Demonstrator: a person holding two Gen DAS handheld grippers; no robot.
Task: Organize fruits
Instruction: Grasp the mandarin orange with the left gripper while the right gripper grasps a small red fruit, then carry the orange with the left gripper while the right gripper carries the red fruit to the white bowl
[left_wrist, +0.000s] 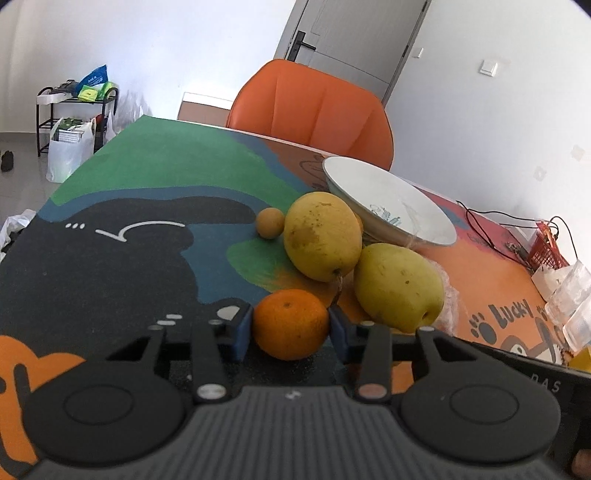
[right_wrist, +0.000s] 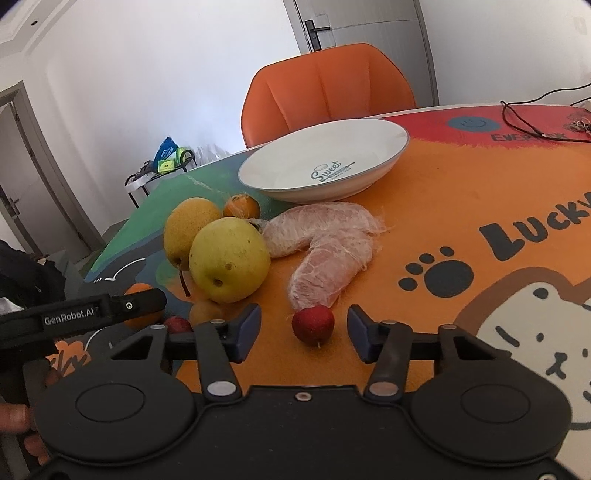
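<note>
My left gripper (left_wrist: 291, 325) is shut on an orange (left_wrist: 291, 324), both blue pads against its sides, low over the table. Beyond it lie two yellow pears (left_wrist: 322, 236) (left_wrist: 399, 286) and a small round yellowish fruit (left_wrist: 270, 223). The white bowl (left_wrist: 391, 201) stands behind them, empty. My right gripper (right_wrist: 303, 325) is open around a small red fruit (right_wrist: 313, 323), which sits on the table between the pads without touching them. Two peeled pomelo segments (right_wrist: 325, 251) lie just beyond, then the bowl (right_wrist: 384, 162). The pears (right_wrist: 229, 258), a netted orange (right_wrist: 242, 207) and another red fruit (right_wrist: 179, 325) lie to the left.
An orange chair (left_wrist: 314, 110) stands behind the table. Cables (right_wrist: 535, 122) and a red basket (left_wrist: 546, 251) are at the far right, with clear plastic cups (left_wrist: 572, 306). The left gripper's arm (right_wrist: 85, 314) crosses the right wrist view at the left.
</note>
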